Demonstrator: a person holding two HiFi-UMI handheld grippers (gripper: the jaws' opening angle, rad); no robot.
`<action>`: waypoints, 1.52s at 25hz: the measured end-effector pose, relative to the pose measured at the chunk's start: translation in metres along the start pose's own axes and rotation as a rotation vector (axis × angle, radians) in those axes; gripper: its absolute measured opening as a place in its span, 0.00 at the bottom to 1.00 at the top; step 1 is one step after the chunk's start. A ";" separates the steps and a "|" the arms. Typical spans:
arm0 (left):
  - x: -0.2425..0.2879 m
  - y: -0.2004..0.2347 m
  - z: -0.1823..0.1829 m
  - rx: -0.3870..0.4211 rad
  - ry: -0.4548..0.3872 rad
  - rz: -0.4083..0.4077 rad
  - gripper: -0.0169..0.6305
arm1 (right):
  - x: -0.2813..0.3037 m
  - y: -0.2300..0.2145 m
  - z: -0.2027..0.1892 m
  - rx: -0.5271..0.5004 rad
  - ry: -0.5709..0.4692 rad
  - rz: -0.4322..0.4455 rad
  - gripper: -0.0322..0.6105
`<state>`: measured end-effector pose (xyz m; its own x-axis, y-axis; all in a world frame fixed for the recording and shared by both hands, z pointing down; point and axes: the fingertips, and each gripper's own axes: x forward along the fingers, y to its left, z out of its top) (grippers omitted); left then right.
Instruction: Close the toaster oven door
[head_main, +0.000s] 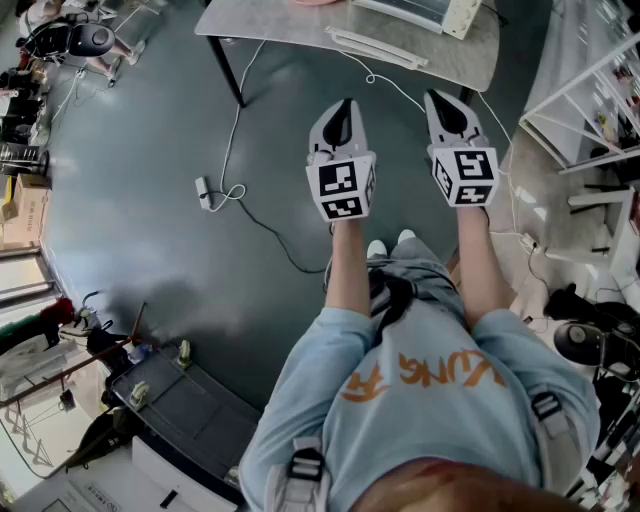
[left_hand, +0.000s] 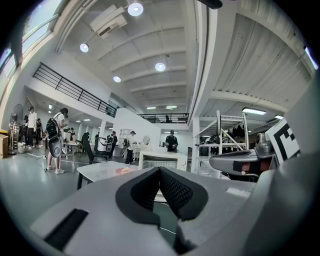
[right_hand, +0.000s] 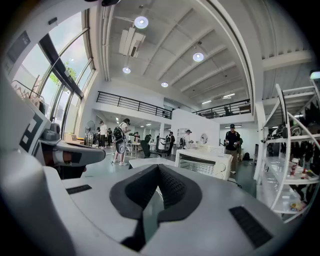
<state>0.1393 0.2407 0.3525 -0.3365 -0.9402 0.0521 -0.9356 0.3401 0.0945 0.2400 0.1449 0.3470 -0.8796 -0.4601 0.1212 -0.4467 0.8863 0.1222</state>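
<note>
The white toaster oven (head_main: 415, 10) stands on a grey table (head_main: 290, 25) at the top edge of the head view. Its door (head_main: 380, 47) seems folded down toward me. Both gripper views show the oven (right_hand: 202, 162) far ahead, small (left_hand: 162, 160). I hold both grippers side by side above the floor, short of the table. The left gripper (head_main: 345, 105) is shut with nothing in it, its black pads (left_hand: 172, 192) pressed together. The right gripper (head_main: 446, 100) is shut and empty too, its pads (right_hand: 170, 187) touching.
A white cable and a power strip (head_main: 205, 190) lie on the grey floor left of the grippers. White shelving (head_main: 590, 100) stands at the right. A black case (head_main: 190, 410) sits at the lower left. Several people (right_hand: 120, 140) stand far off.
</note>
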 end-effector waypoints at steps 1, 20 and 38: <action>-0.002 0.001 0.001 0.001 0.001 0.000 0.03 | 0.000 0.002 0.002 -0.002 -0.001 0.004 0.05; 0.028 0.015 0.024 0.010 -0.029 -0.037 0.03 | 0.012 -0.031 0.031 -0.015 -0.051 -0.090 0.05; 0.150 0.120 -0.001 -0.142 0.003 0.042 0.03 | 0.183 -0.068 0.014 -0.015 0.002 -0.153 0.05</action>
<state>-0.0233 0.1403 0.3728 -0.3744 -0.9252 0.0617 -0.8964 0.3781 0.2314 0.1066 0.0014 0.3472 -0.8013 -0.5895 0.1017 -0.5727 0.8051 0.1544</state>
